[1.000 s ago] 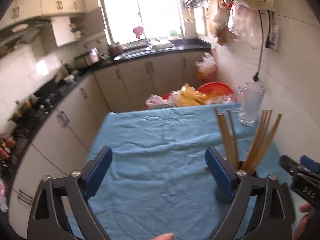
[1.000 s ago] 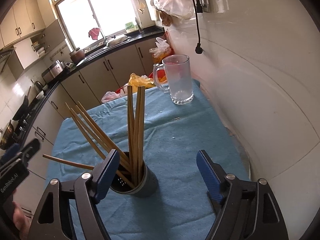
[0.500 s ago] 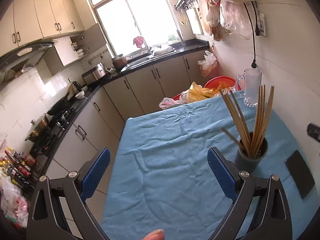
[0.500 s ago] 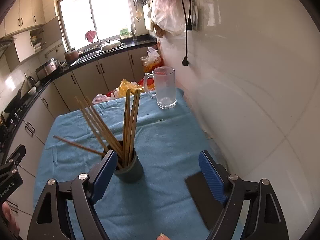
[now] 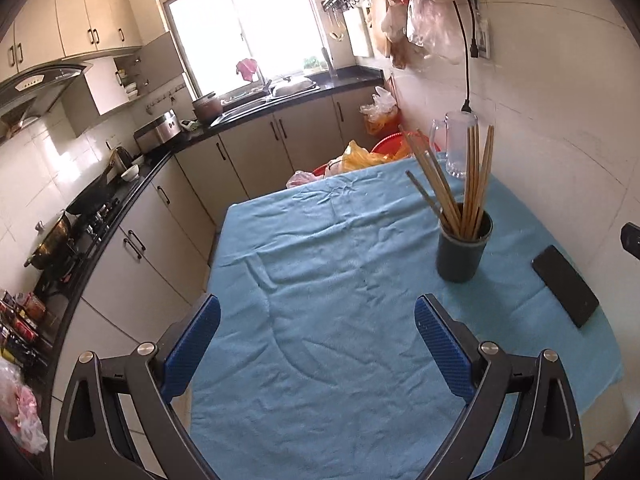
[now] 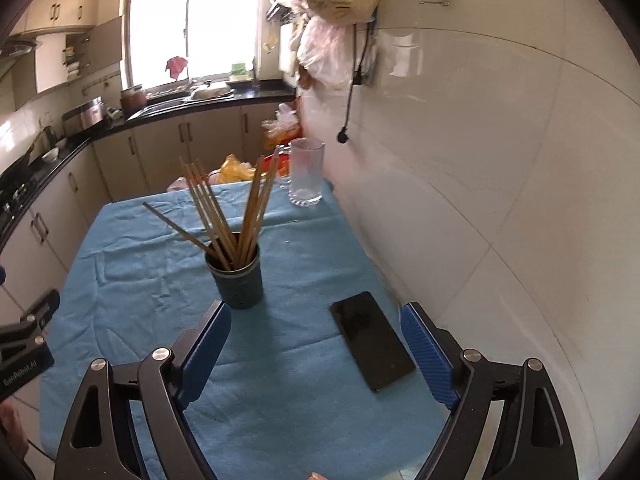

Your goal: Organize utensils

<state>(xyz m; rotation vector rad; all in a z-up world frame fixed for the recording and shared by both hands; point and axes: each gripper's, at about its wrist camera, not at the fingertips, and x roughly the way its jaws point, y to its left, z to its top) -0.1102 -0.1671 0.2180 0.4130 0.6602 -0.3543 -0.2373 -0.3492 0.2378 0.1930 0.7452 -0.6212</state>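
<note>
While both claws gape, one holder (image 6: 237, 280) keeps about nine chopsticks (image 6: 208, 208).

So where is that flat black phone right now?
The flat black phone lies on the blue tablecloth near the white tiled wall, just right of the dark grey cup of wooden chopsticks, in front of the right gripper.

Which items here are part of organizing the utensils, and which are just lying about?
Job: chopsticks, standing in the dark holder cup.
Lying about: black phone flat on the blue cloth; glass mug by the wall.
</note>
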